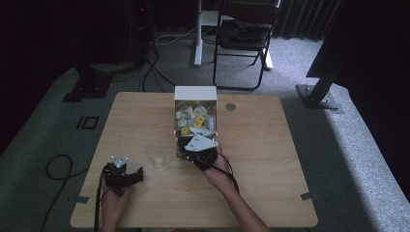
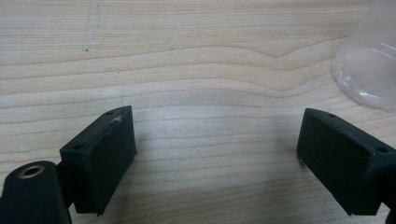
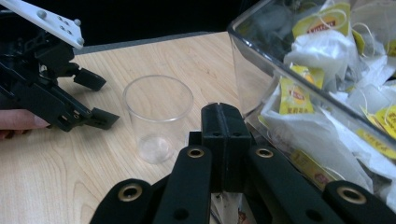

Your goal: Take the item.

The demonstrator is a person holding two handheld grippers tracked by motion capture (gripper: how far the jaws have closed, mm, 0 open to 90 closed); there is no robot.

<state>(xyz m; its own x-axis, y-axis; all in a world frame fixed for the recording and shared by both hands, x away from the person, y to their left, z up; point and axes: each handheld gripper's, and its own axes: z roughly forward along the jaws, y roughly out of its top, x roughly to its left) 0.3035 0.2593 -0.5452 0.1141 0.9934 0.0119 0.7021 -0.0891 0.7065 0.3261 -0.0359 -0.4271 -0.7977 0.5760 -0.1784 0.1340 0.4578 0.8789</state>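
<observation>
right gripper (image 3: pixel 223 140) jaws pressed together at the near wall of the clear box (image 3: pixel 252 84) of tea bags (image 3: pixel 299 95). left gripper (image 2: pixel 215 158) spread, low over the table (image 2: pixel 187 56). cup (image 3: pixel 158 116) upright between them.

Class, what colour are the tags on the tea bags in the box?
Yellow tags; clearest in the right gripper view.

A light wooden table with rounded corners (image 1: pixel 270 164) stands on grey carpet and carries few things. At its far middle sits a clear rectangular plastic box with a white lid end (image 1: pixel 195 115), filled with white and yellow tea-bag sachets, and just beside that box's near left corner stands an empty clear plastic cup (image 3: pixel 158 117). A small round grey disc (image 1: pixel 230 107) lies to the box's right, and grey tape tabs mark the near corners.
</observation>
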